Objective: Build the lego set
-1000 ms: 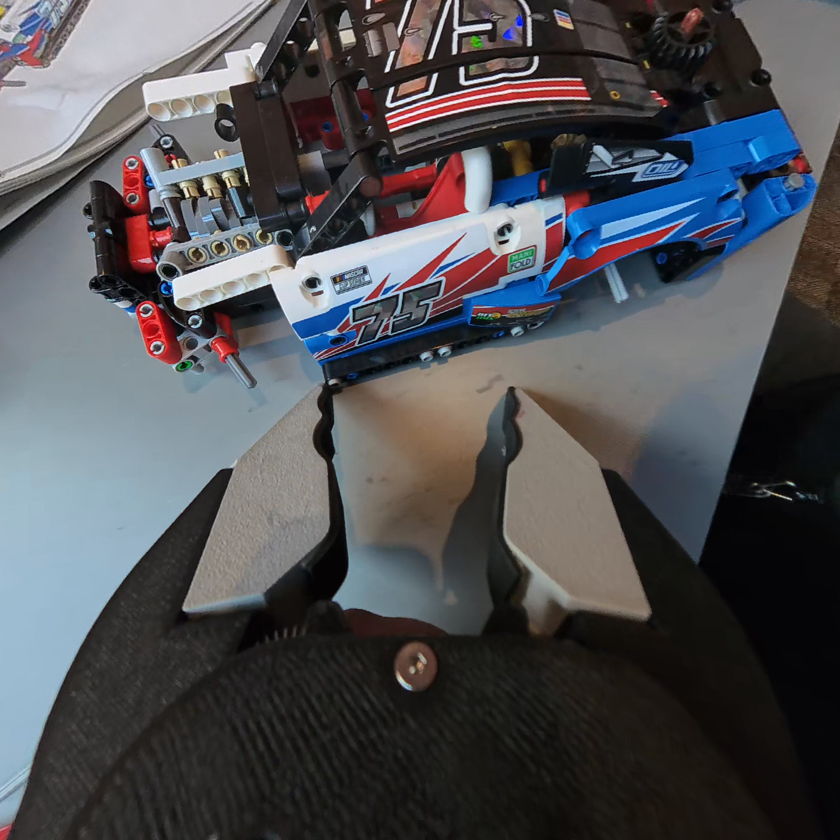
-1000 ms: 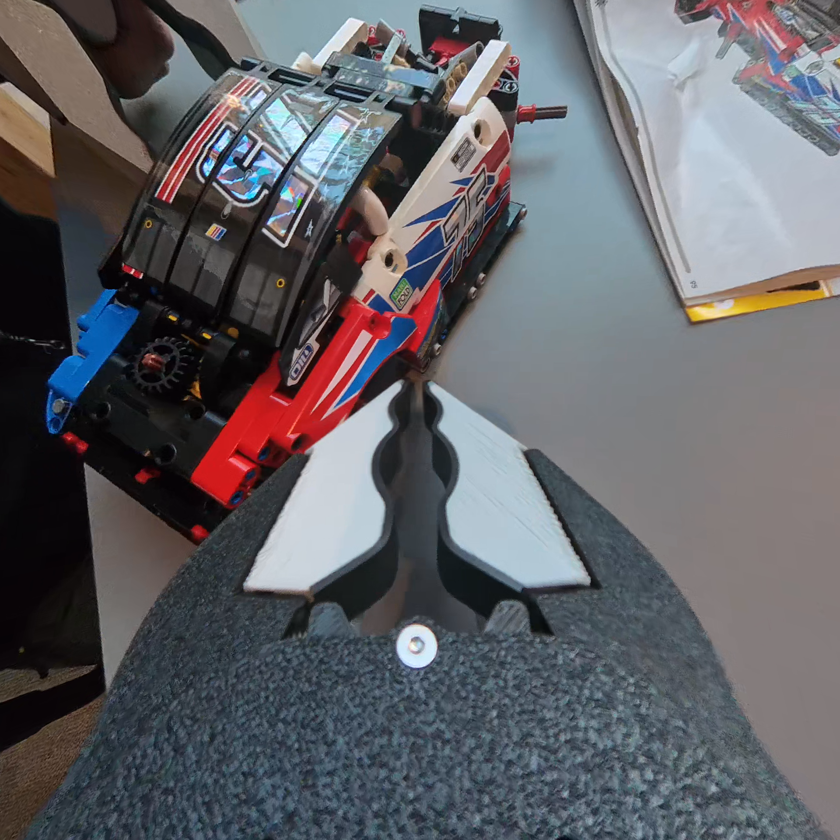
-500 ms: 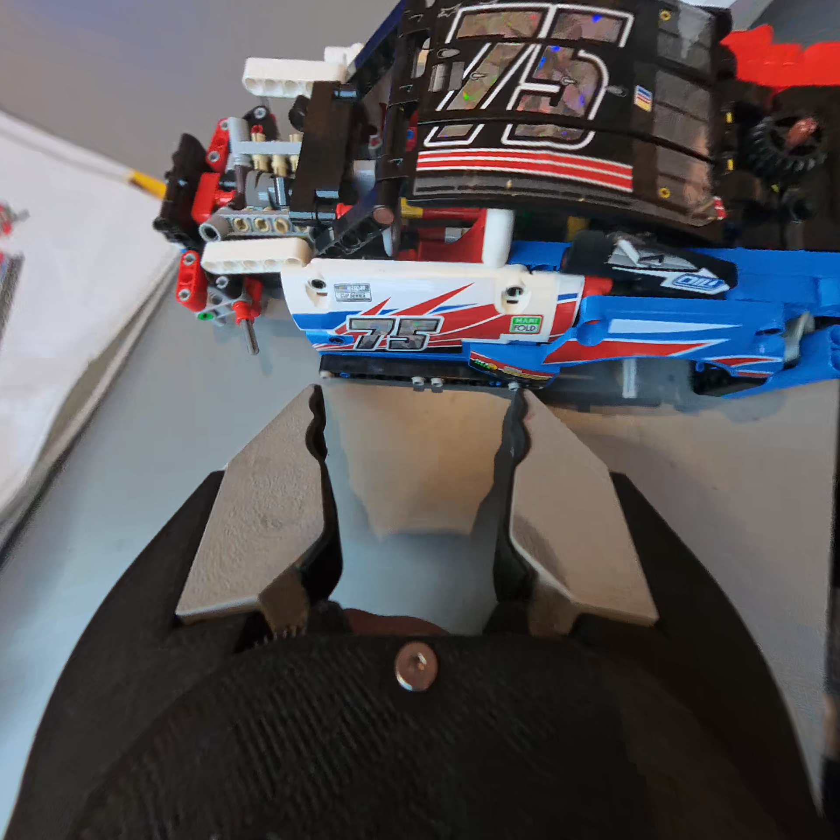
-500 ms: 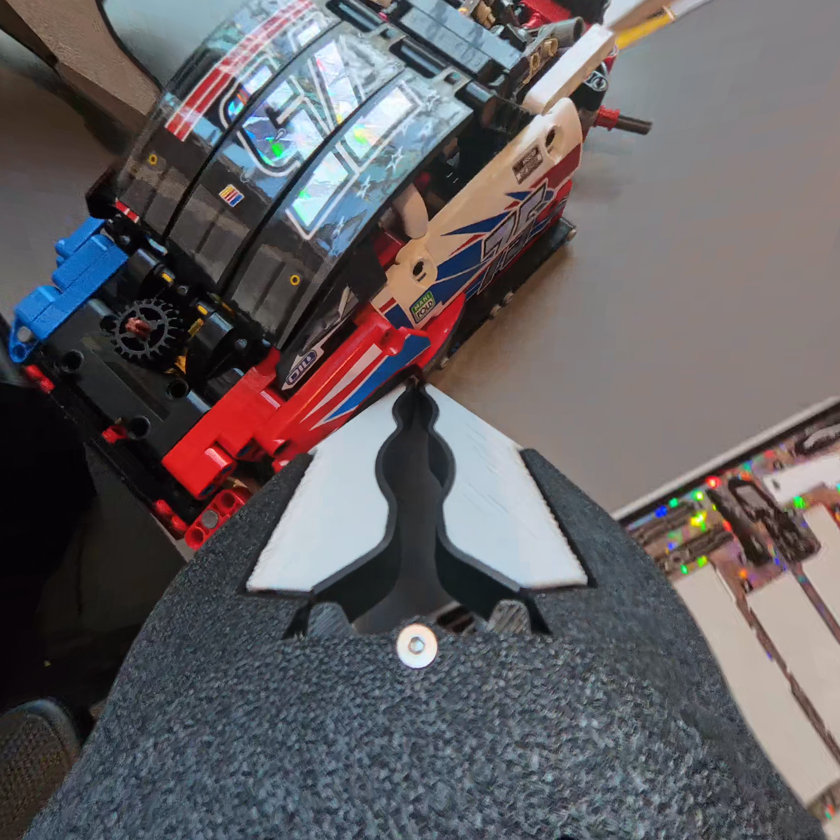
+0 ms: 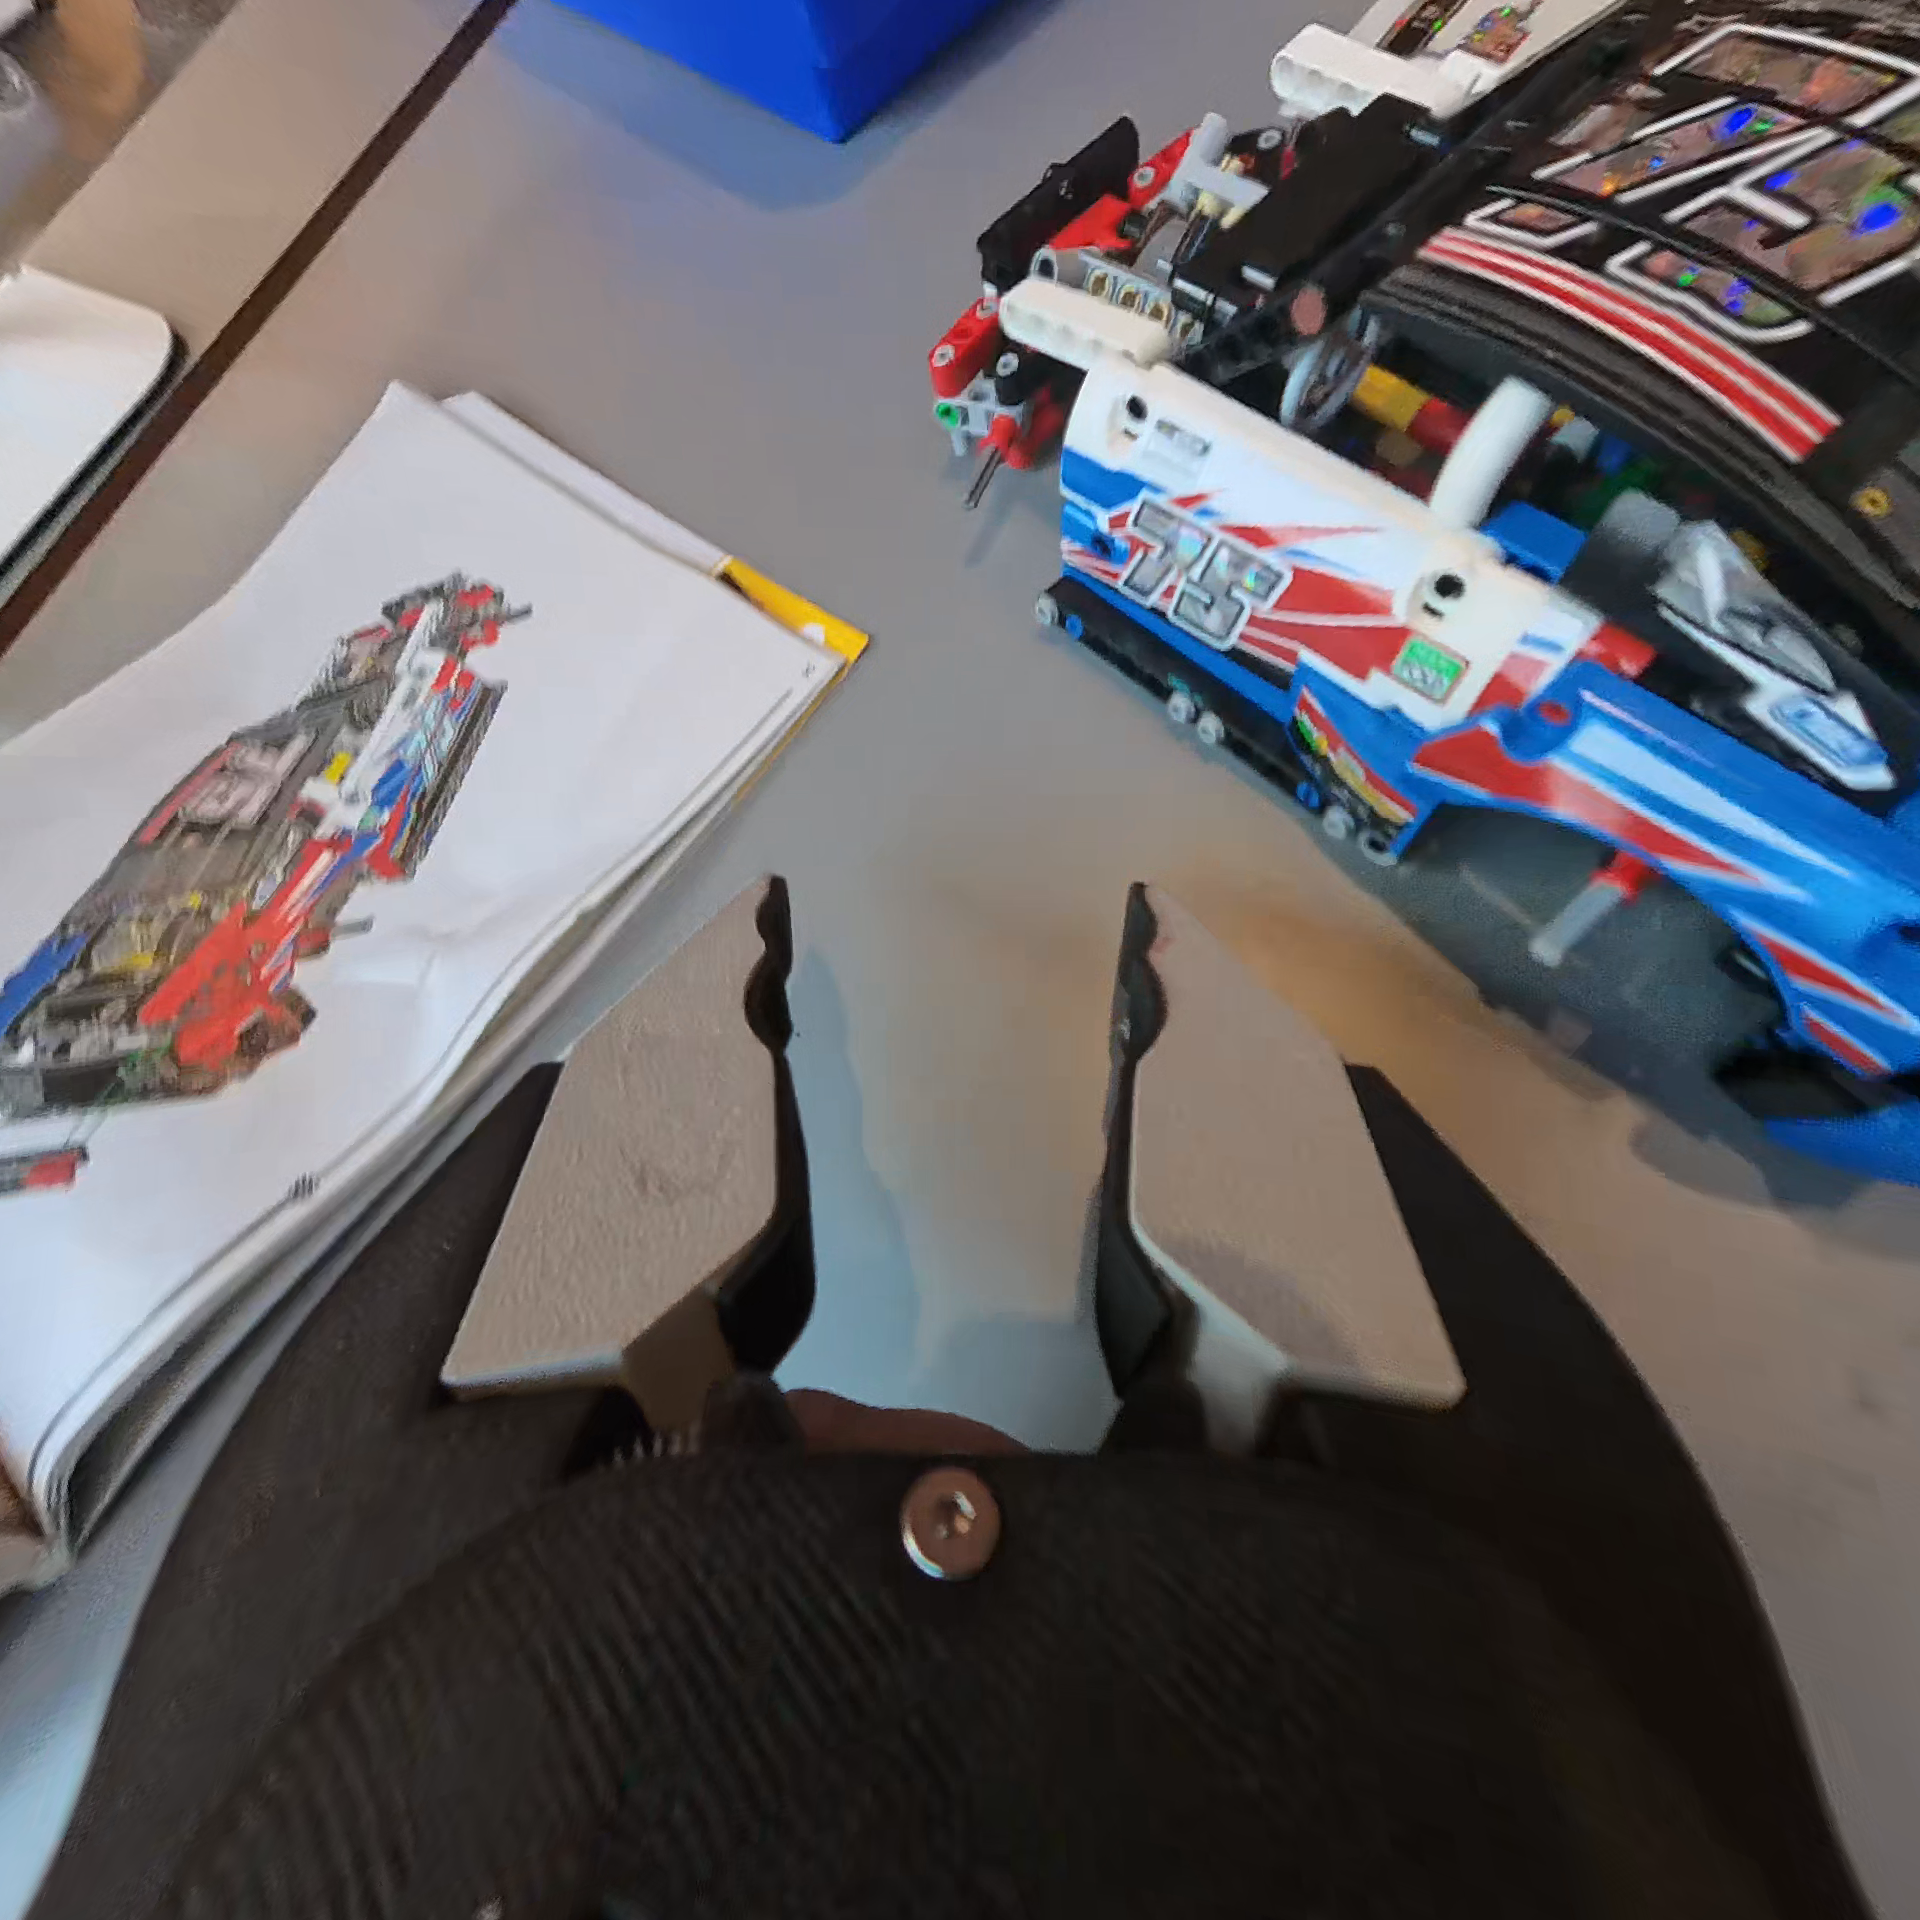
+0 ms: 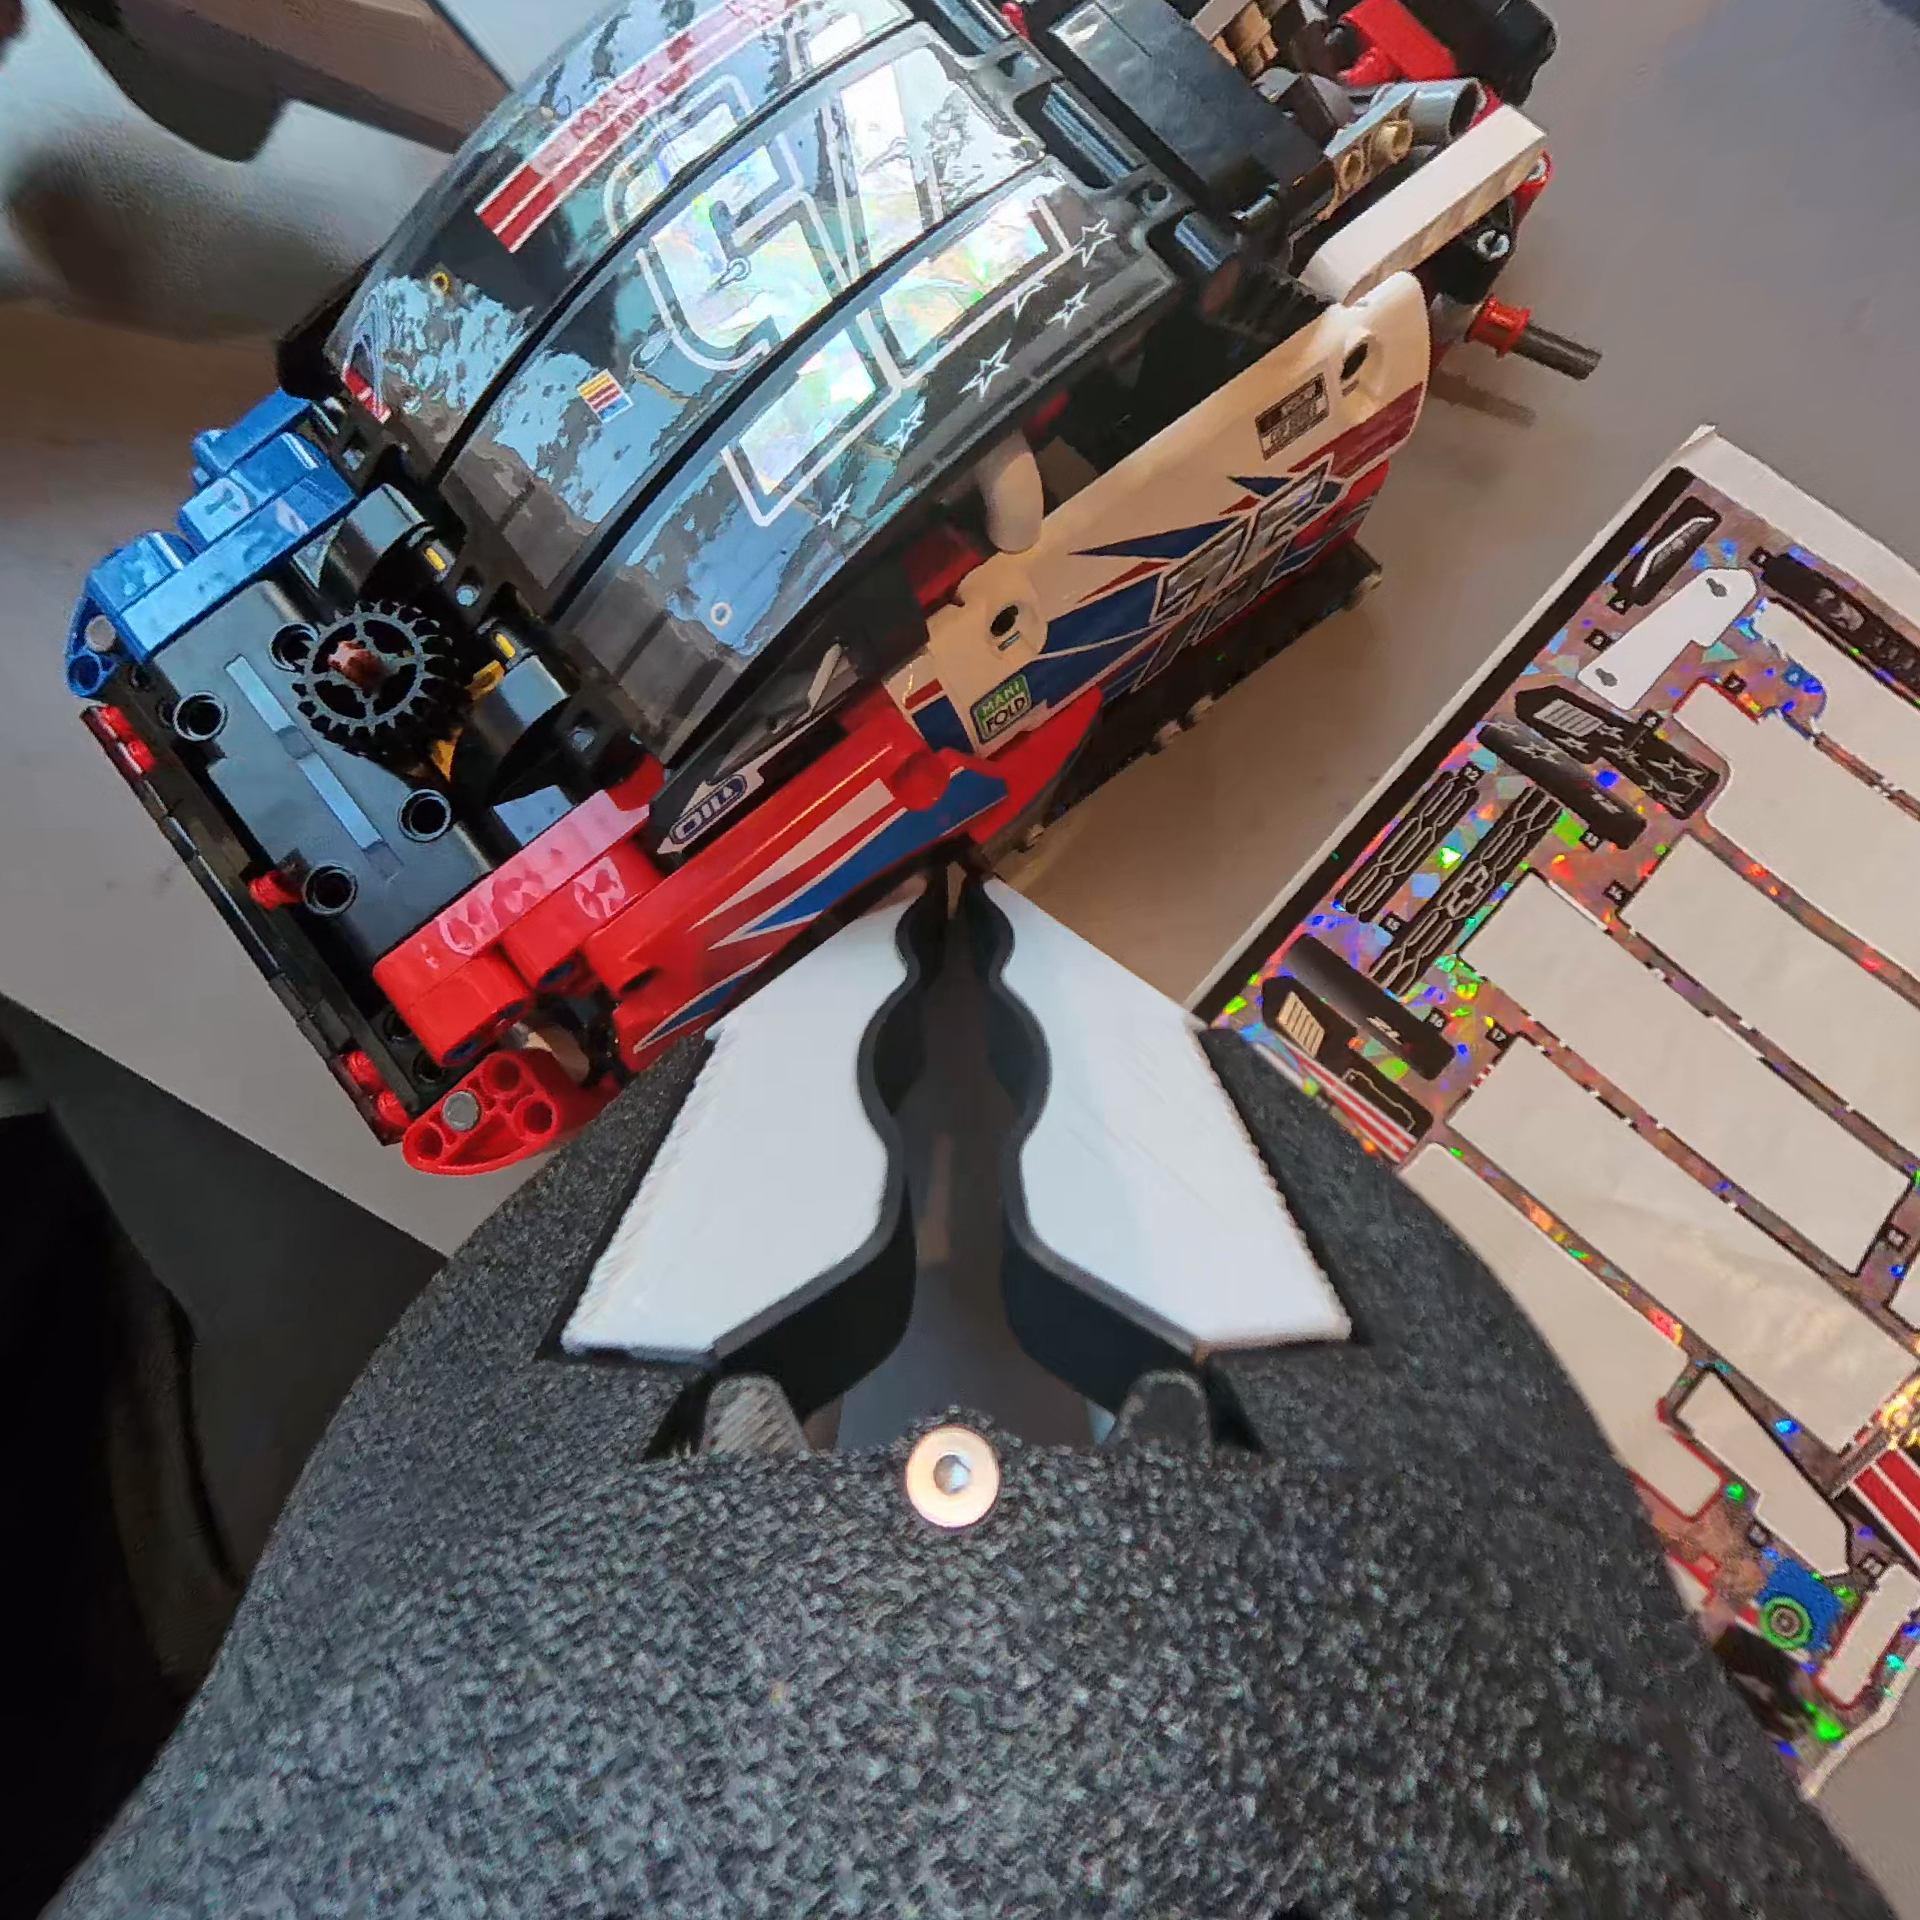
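Observation:
A lego race car (image 5: pixel 1455 582) with a black roof, white, red and blue side panels stands on the grey table at the upper right of the left wrist view. My left gripper (image 5: pixel 951 904) is open and empty, over bare table between the car and the instruction booklet (image 5: pixel 343 831). In the right wrist view the car (image 6: pixel 790 520) fills the upper left. My right gripper (image 6: pixel 958 883) is shut and empty, its tips close to the car's red side panel (image 6: pixel 769 883).
The open instruction booklet lies at the left. A blue box (image 5: pixel 810 52) stands at the far top. A holographic sticker sheet (image 6: pixel 1621 1039) lies right of the car. The table edge (image 6: pixel 208 1122) runs close behind the car's rear end.
My left gripper has swung left and back from the car's side, bringing the booklet into view. My right gripper has shifted so the sticker sheet shows more; it stays shut by the red panel.

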Demonstrator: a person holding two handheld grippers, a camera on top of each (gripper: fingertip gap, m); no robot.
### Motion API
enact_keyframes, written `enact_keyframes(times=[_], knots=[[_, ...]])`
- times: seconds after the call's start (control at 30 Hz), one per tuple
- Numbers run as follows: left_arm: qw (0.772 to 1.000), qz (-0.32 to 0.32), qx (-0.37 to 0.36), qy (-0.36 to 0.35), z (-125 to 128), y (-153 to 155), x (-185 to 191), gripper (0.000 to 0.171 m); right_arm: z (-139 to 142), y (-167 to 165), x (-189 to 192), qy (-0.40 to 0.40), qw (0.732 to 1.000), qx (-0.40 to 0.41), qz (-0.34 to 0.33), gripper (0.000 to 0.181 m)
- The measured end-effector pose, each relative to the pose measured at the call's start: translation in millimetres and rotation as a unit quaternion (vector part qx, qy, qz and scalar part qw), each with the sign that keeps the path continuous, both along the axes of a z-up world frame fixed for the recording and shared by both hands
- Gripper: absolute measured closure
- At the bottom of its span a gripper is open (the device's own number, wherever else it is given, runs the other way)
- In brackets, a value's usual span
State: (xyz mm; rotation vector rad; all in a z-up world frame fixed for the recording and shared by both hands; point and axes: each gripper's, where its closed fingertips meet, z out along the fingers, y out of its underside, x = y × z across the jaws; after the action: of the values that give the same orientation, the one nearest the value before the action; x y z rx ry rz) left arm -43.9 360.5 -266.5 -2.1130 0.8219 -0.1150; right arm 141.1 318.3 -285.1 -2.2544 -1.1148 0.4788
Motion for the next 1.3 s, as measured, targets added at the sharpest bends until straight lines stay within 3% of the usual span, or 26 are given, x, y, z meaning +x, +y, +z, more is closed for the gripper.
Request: enact_keyframes(times=[0.3,0.5,0.73,0.97,1.17,1.3], knots=[[0.998,-0.003,-0.040,-0.050,13.4,-84.8,-51.0,0.110,4.9,-8.2,14.0,-0.033,0.999,0.017,-0.023,0.172],[0.997,0.016,-0.006,-0.082,10.2,-120.8,-62.7,0.111,10.4,-7.6,20.6,-0.029,0.998,0.047,-0.037,0.169],[0.991,0.017,0.046,-0.126,26.0,-124.7,-59.6,0.111,19.2,-18.5,21.5,-0.013,0.997,0.070,-0.023,0.167],[0.976,-0.004,0.083,-0.201,47.4,-117.9,-54.4,0.112,24.7,5.4,14.0,0.026,0.995,0.093,-0.034,0.163],[0.976,-0.011,0.044,-0.215,41.1,-106.6,-51.5,0.107,25.5,21.5,7.6,0.006,0.993,0.118,-0.018,0.158],[0.984,0.001,0.040,-0.175,48.8,-90.3,-69.1,0.100,25.2,21.0,5.3,0.011,0.994,0.112,0.003,0.159]])
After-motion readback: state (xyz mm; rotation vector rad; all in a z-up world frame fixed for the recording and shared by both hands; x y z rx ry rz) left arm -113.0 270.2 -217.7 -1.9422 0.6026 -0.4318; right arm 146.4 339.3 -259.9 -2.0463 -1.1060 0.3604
